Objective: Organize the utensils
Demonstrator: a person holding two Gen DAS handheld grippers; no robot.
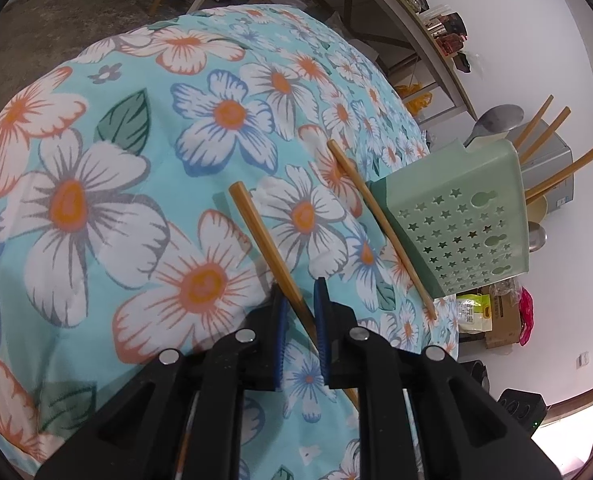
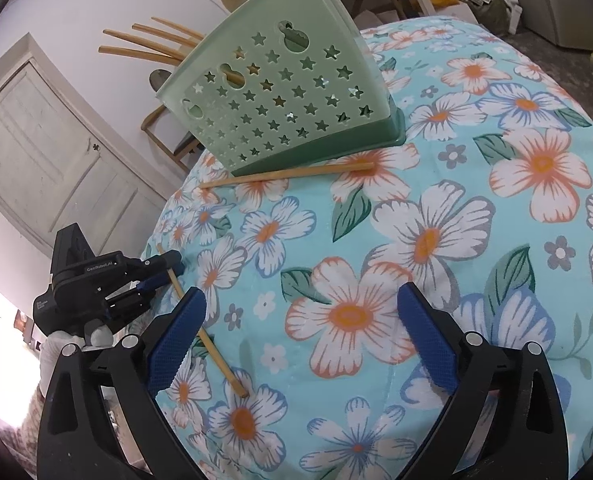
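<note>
A wooden chopstick [image 1: 264, 236] lies on the floral tablecloth [image 1: 96, 160] and runs between the blue pads of my left gripper [image 1: 300, 300], which has closed around it near its thin end. The same chopstick [image 2: 216, 356] and left gripper [image 2: 172, 266] show in the right wrist view. A second chopstick [image 1: 380, 224] lies against the base of a pale green star-punched utensil holder [image 1: 460, 216], also seen in the right wrist view [image 2: 288, 174]. The holder [image 2: 280, 92] holds several chopsticks and spoons. My right gripper [image 2: 300, 332] is open and empty above the cloth.
The table drops off just past the holder toward a white wall and door [image 2: 36, 152]. Shelving [image 1: 428, 40] and boxes [image 1: 496, 316] stand beyond the table edge. A wooden chair [image 2: 164, 140] stands behind the holder.
</note>
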